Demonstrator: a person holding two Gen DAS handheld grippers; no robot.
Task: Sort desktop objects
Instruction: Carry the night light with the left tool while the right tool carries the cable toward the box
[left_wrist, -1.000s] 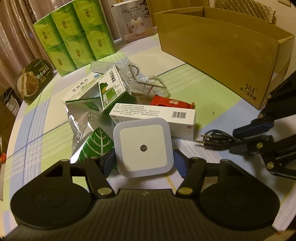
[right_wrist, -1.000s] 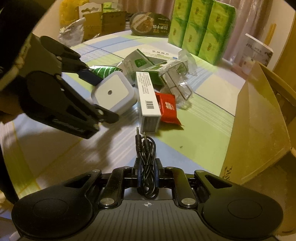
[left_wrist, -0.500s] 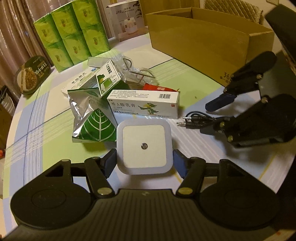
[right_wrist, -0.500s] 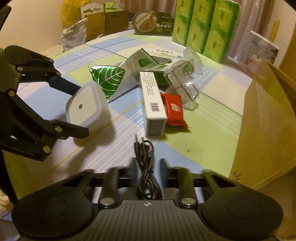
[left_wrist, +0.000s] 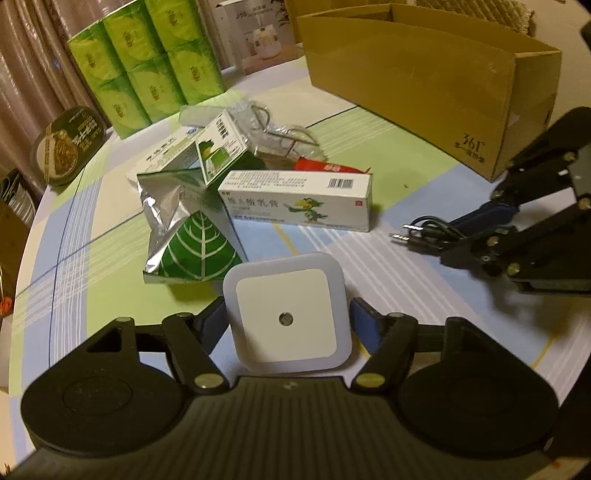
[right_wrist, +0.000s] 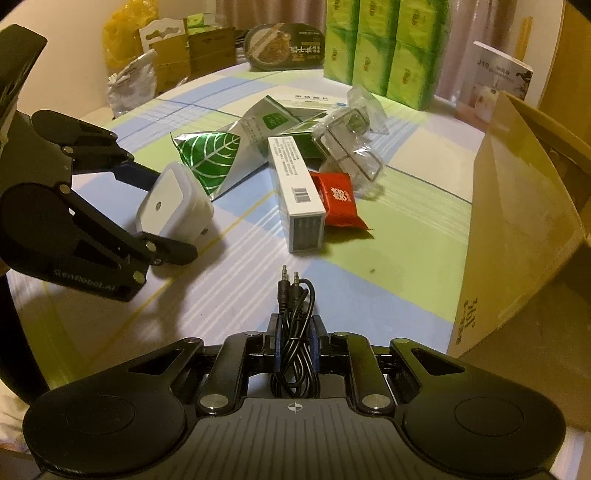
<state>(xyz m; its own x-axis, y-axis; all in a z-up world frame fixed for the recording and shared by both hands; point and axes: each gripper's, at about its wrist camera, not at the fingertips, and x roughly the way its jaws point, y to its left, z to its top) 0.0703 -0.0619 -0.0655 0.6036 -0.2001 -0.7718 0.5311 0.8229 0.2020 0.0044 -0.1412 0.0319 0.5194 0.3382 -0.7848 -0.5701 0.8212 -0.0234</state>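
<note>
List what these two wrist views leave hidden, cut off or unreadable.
- Cardboard box interior: both views show only its outer walls, so its contents are unknown.
- Audio cable rear loops: right wrist view, hidden between the right hand-held gripper pads.
- Night light sides: left wrist view, covered by the left hand-held gripper pads.
- White carton small print: blurred.
- Red packet: left wrist view, mostly behind the carton.

Both grippers are matte black. The left gripper (left_wrist: 288, 321) has a ribbed central housing flanked by two round discs, angled linkage arms with silver rivets, triangular cut-outs, and blue pads on its fingers (left_wrist: 364, 323). The right gripper (right_wrist: 294, 338) is built alike, with a small crosshair mark on its housing. Pale lettering on the left one's side seems to read "GenRobot.AI".
</note>
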